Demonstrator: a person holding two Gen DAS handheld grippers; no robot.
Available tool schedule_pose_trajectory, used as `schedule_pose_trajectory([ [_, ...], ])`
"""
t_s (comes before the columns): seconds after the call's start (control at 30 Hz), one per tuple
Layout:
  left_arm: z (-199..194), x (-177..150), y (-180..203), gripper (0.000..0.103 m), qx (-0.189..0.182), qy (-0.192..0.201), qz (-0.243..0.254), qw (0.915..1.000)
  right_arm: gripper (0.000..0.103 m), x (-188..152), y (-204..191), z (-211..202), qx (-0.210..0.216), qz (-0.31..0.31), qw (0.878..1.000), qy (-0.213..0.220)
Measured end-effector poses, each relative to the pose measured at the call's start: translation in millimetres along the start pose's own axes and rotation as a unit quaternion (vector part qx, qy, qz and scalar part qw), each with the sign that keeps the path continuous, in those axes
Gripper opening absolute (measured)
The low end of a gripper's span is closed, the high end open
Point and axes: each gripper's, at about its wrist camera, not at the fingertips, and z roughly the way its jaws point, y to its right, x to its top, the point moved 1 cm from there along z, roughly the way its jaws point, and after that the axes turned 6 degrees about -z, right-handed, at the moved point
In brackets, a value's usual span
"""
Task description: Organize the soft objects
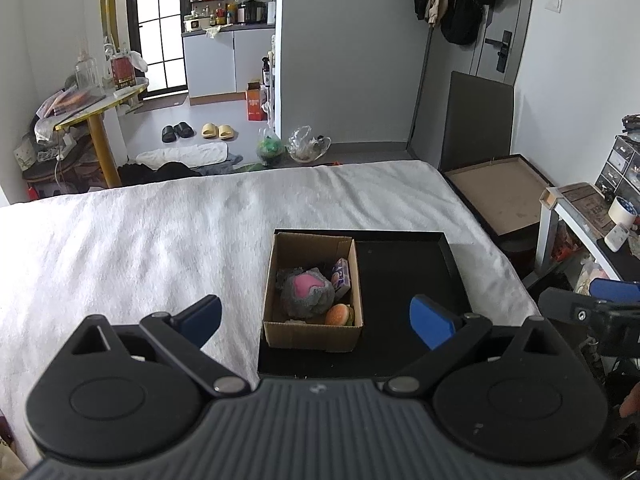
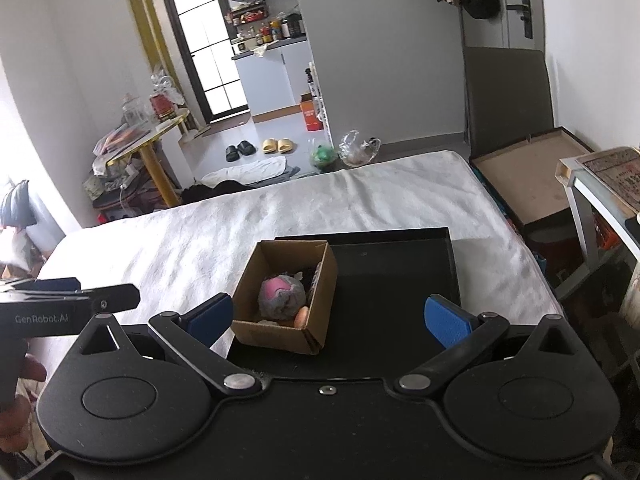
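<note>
A small cardboard box (image 1: 280, 272) (image 2: 320, 276) stands in the left part of a black tray (image 1: 408, 272) (image 2: 392, 272) on a white-covered bed. Inside it lie a grey and pink plush (image 1: 306, 292) (image 2: 280, 296), a small burger toy (image 1: 339, 315) (image 2: 301, 317) and a purple-white packet (image 1: 341, 280). My left gripper (image 1: 316, 322) hangs open above the near edge of the box, nothing between its blue pads. My right gripper (image 2: 329, 320) is open too, held back over the tray's near side, and it is empty. The right gripper also shows at the left view's right edge (image 1: 600, 304).
The white bed cover (image 1: 160, 240) (image 2: 180, 240) stretches left and beyond the tray. An open flat box (image 1: 500, 192) (image 2: 528, 176) sits past the bed's right corner, beside a cluttered white shelf (image 1: 592, 216). A yellow-legged side table (image 1: 96, 120) stands far left. A hand (image 2: 20, 376) holds the left gripper.
</note>
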Motion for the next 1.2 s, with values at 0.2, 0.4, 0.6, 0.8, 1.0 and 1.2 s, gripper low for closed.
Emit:
schedule_pose_trajectory([
  [0.2,-6,-2,-1,0.100,-0.002,0.003,-0.001,1.0000,0.103,0,-5,-6,0.002,-0.004,1.000,0.002],
  [0.4,-7,-3,-2,0.100,-0.003,0.003,0.000,1.0000,0.103,-1,-7,-11,-0.003,-0.006,1.000,0.004],
  [0.6,-11,-5,-4,0.100,-0.003,0.002,-0.004,1.0000,0.103,-1,-8,-11,-0.011,-0.003,1.000,0.003],
  [0.8,-10,-5,-6,0.100,-0.004,0.003,-0.007,1.0000,0.103,-2,-9,-10,-0.017,-0.004,1.000,0.002],
  [1.0,-5,-7,-7,0.100,0.000,0.001,-0.009,1.0000,0.103,-5,-4,-7,-0.020,0.000,1.000,0.001],
  [1.2,-4,-7,-8,0.100,0.001,0.001,-0.011,0.9999,0.103,-7,-1,-6,-0.023,0.002,1.000,-0.003],
])
